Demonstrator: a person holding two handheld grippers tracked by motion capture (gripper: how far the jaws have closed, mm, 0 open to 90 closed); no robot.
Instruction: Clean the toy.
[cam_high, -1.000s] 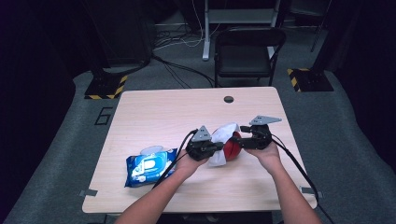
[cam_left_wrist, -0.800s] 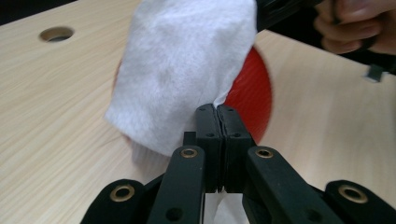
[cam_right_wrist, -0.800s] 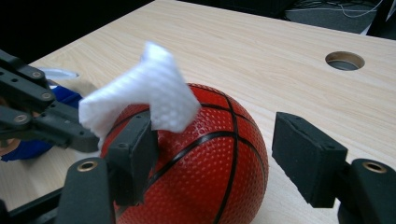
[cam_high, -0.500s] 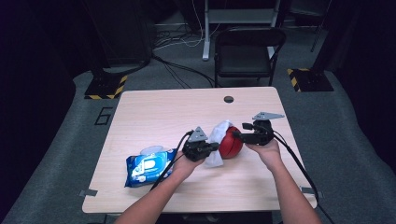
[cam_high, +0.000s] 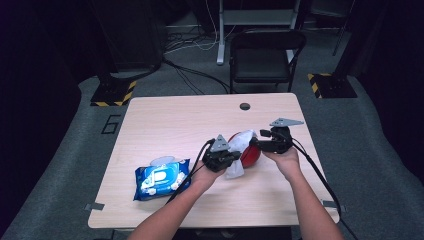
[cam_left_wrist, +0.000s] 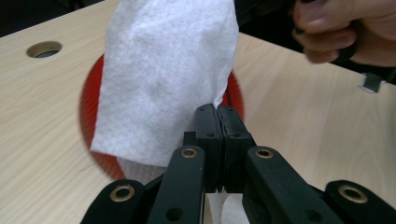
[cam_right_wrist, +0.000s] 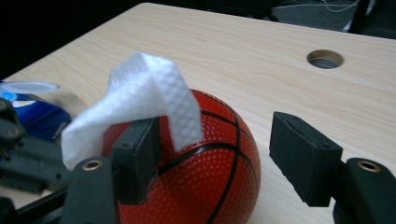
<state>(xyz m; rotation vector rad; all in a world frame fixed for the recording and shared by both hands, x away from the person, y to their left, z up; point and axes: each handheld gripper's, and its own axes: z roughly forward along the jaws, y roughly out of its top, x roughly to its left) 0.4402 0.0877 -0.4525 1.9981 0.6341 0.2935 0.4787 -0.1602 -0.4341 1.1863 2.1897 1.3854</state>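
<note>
White wipe (cam_left_wrist: 163, 79) clamped in left claw (cam_left_wrist: 217, 116), draped over red ball (cam_right_wrist: 205, 172) clamped in right claw (cam_right_wrist: 219, 158).

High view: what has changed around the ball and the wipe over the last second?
The white wipe, pinched in the shut left gripper, was drawn leftward off the red ball, baring more of its red surface. Nothing was taken hold of or let go. The right gripper stayed at the ball's right side, the blue wipes pack kept its place, and both hands barely shifted.
</note>
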